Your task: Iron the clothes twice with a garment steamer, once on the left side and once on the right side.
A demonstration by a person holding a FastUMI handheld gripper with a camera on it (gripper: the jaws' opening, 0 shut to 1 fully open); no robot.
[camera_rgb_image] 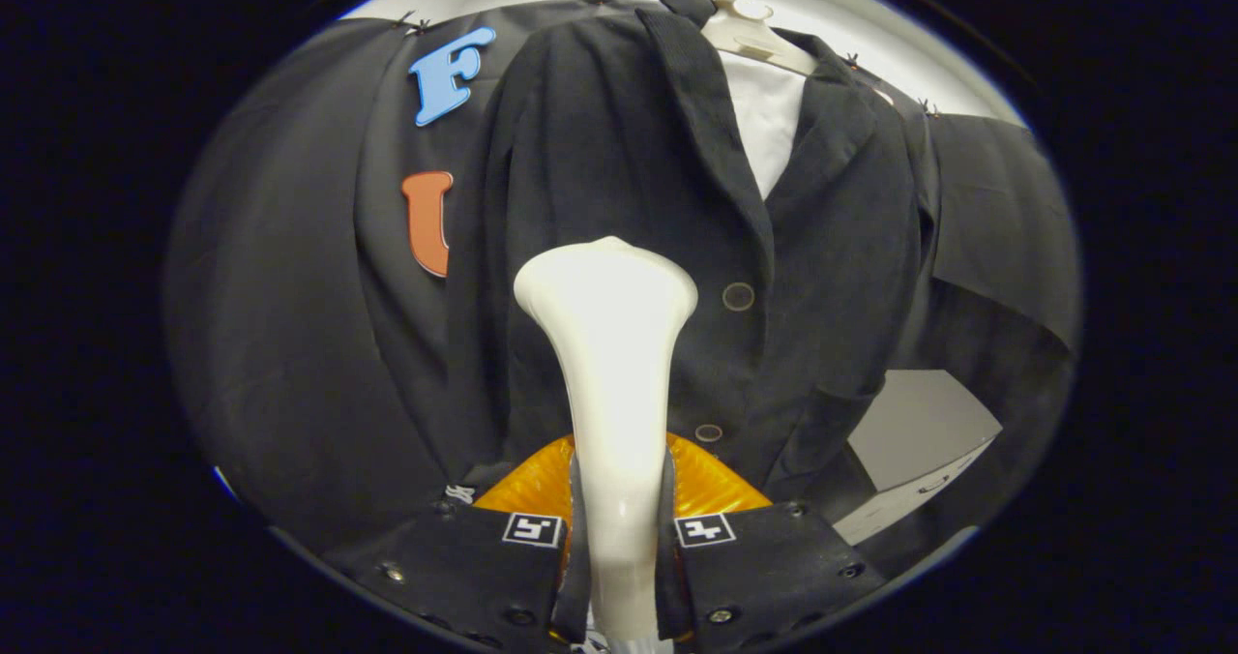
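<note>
A dark jacket point(629, 170) hangs on a white hanger point(750, 35) in front of me, with a white shirt point(769, 127) showing at the collar and two buttons point(738, 296) down its front. My gripper point(619, 538) is shut on the white handle of the garment steamer point(609, 344). The steamer's wide head rises just ahead of the fingers and stands against the jacket's left front panel, a little left of the upper button. An amber part of the steamer point(711, 485) shows behind the fingers.
Black cloth point(290, 296) hangs behind and to the left of the jacket. A white box or board point(919, 441) sits low on the right, below the jacket's sleeve point(1006, 219). The white booth ceiling point(870, 6) shows above.
</note>
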